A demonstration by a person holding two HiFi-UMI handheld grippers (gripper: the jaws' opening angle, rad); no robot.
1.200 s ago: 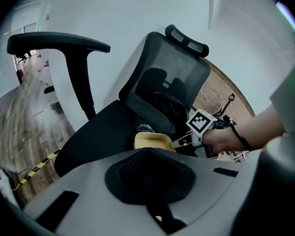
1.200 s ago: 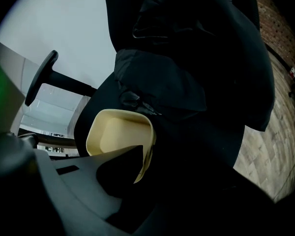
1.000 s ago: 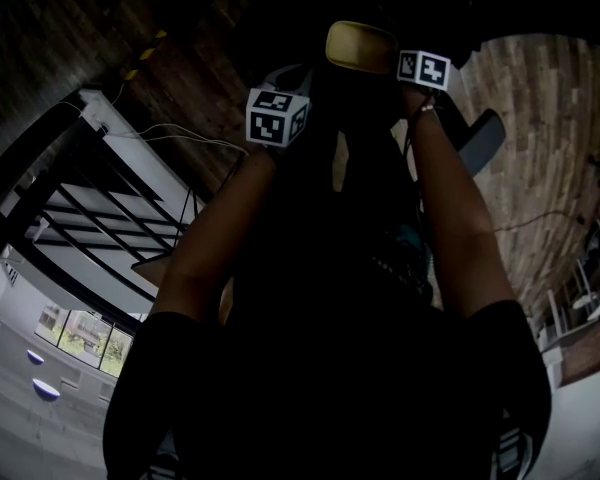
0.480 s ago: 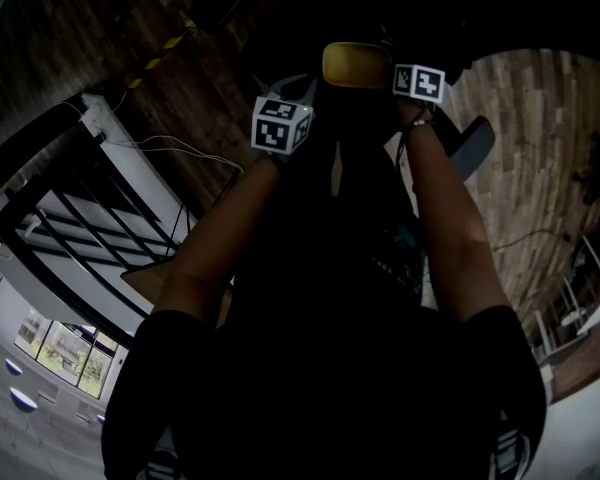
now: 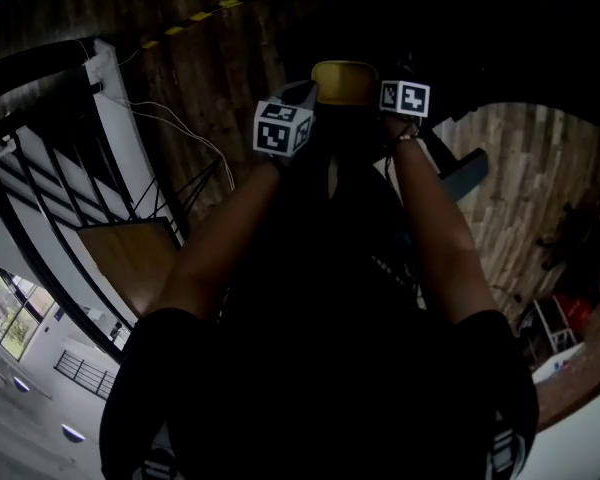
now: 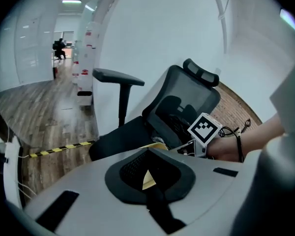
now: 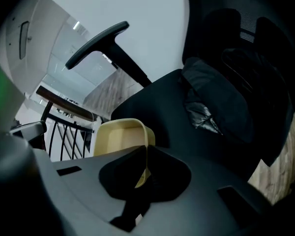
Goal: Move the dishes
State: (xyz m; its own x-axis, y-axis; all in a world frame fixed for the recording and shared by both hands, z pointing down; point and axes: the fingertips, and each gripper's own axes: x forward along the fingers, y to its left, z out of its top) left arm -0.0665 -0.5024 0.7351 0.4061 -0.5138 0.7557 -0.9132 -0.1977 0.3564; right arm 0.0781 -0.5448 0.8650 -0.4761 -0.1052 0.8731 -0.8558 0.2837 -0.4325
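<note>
Both tongs are clamped on the pale yellow rounded plastic dish (image 5: 345, 80): left tongs (image 5: 303, 98) pinch its left rim, right tongs (image 5: 382, 102) its right rim. It's held up in the air over a black mesh office chair (image 6: 187, 100).

Matt yel. plastic dish (image 7: 120, 139), mesh-cloth chair back (image 6: 187, 100) & wood-plank floor (image 6: 39, 107).

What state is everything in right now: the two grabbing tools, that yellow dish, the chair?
yellow dish: held up in the air between both grippers; the part that shows looks empty.
left gripper: jaws shut on the yellow dish's rim.
right gripper: jaws shut on the rim at the other side.
office chair: nobody sitting in it; something dark lies on the seat.
</note>
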